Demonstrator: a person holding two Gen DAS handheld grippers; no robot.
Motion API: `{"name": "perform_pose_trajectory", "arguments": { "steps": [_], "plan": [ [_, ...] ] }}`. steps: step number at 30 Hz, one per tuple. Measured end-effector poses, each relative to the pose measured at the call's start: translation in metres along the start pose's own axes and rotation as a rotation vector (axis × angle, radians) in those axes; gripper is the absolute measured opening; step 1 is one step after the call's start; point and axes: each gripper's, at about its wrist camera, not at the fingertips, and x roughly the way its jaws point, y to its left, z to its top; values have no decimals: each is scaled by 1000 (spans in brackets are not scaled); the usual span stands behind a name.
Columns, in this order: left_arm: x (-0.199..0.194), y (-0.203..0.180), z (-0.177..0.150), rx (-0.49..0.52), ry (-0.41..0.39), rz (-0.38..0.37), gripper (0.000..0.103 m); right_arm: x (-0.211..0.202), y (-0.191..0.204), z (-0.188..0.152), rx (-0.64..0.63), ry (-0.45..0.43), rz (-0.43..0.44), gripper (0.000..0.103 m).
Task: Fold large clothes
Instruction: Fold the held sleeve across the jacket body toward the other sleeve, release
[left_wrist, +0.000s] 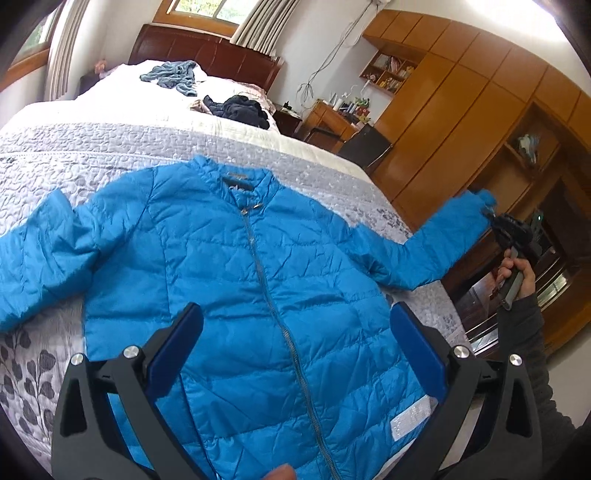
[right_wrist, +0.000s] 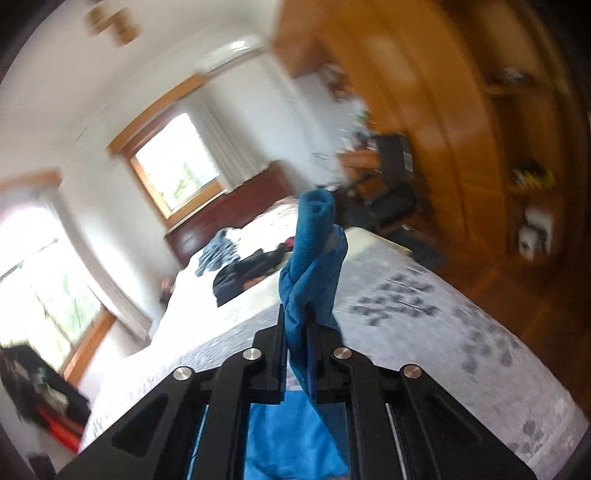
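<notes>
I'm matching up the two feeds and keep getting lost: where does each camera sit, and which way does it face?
Left wrist: sits on the left tongs, held open above the blue jacket spread on the bed, facing the headboard; the right hand shows at the right edge.
Right wrist: sits on the right tongs, shut on the jacket's sleeve, looking along the bed towards the windows; blurred, and only the tongs show.
Shared: the jacket, the bed, the dark clothes near the pillows, and the wooden wardrobe.
</notes>
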Motion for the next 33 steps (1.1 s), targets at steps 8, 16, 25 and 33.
{"name": "perform_pose_trajectory", "arguments": {
  "steps": [8,16,25,33],
  "plan": [
    [-1,-2,17,-18,-26,-84,100,26,123,-48,-298,39,27,8],
    [20,-3,40,-51,-19,-148,100,72,197,-143,-580,137,31,7],
    [76,17,61,-155,83,-138,100,140,224,-280,-841,357,38,7],
    [162,41,62,-363,243,-263,100,126,202,-293,-800,431,129,60]
  ]
}}
